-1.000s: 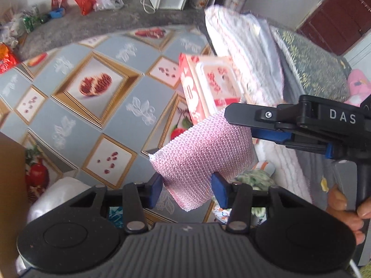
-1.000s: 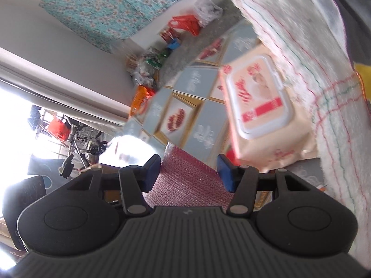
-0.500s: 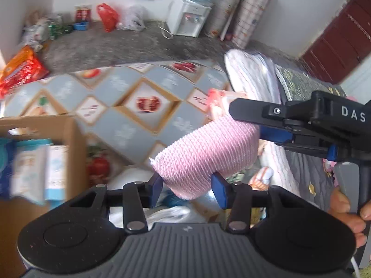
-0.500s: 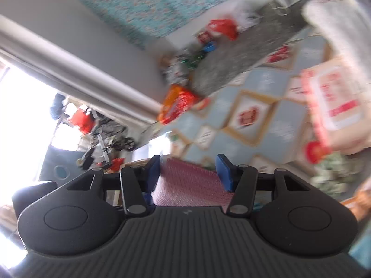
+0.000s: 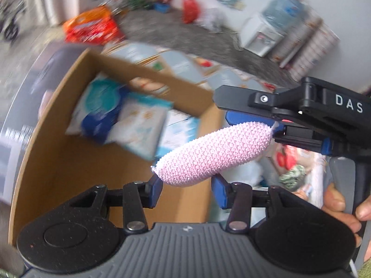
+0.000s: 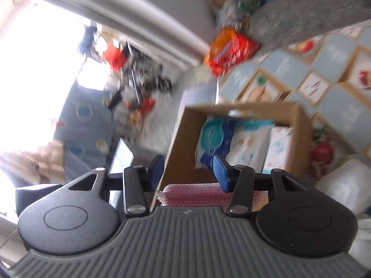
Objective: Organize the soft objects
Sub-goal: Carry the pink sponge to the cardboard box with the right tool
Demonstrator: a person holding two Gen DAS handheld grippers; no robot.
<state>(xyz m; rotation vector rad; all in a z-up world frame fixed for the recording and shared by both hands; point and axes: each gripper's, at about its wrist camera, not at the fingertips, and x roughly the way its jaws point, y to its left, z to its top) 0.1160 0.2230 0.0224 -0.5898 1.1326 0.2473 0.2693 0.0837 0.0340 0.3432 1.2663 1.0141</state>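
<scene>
Cardboard box (image 5: 58, 153) at left, open top, wipe packs (image 5: 120, 120) inside, blurred. Pink mesh sponge (image 5: 213, 153) held in the air just right of the box, above its edge. Left tongs (image 5: 186, 188) clamped on the sponge's lower end, blue pads pressing both sides. Right tongs (image 5: 252, 125) grip its upper end, jaws closing, sponge between them; a hand (image 5: 343, 210) on the handle. Patterned floor mat (image 6: 336, 88) beyond.

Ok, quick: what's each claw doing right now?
Left claw: shut on one end of the pink knitted mesh pad.
Right claw: closing on its other end.
</scene>
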